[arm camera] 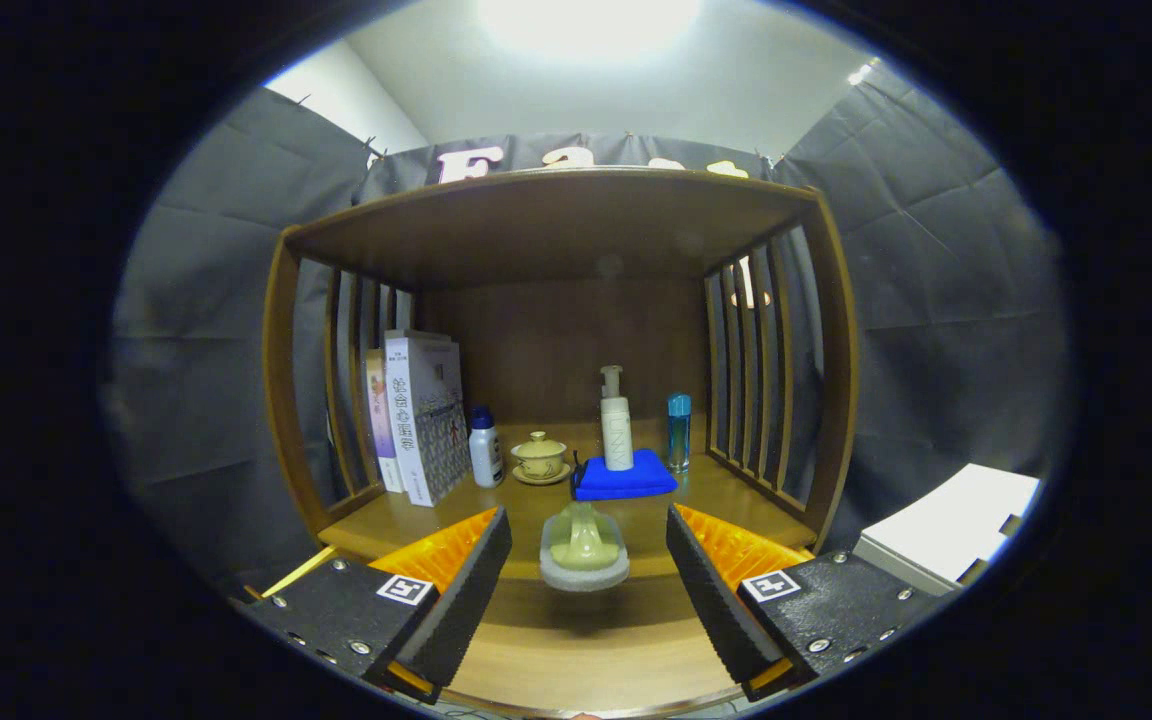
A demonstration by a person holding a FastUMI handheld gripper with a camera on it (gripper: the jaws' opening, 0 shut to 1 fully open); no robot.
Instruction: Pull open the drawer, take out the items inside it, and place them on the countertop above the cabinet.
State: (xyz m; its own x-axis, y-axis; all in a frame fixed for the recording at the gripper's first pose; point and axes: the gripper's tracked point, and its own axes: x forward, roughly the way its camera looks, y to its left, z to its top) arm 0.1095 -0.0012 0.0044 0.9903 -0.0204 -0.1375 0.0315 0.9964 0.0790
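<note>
blue folded cloth [625, 476]; pale green soap dish [584, 548]; black, orange-backed gripper [588, 590]; white pump bottle [617, 420]

Between fingers: hand-held gripper [586, 590] spread wide, a pale dish [584, 548] in the gap, untouched.
Front surface [576, 650]: bare wood.
Behind: blue cloth [624, 478], pump bottle [617, 432], lidded cup [540, 457].
Left: books [424, 415].
Sides: slatted walls [766, 370].
</note>
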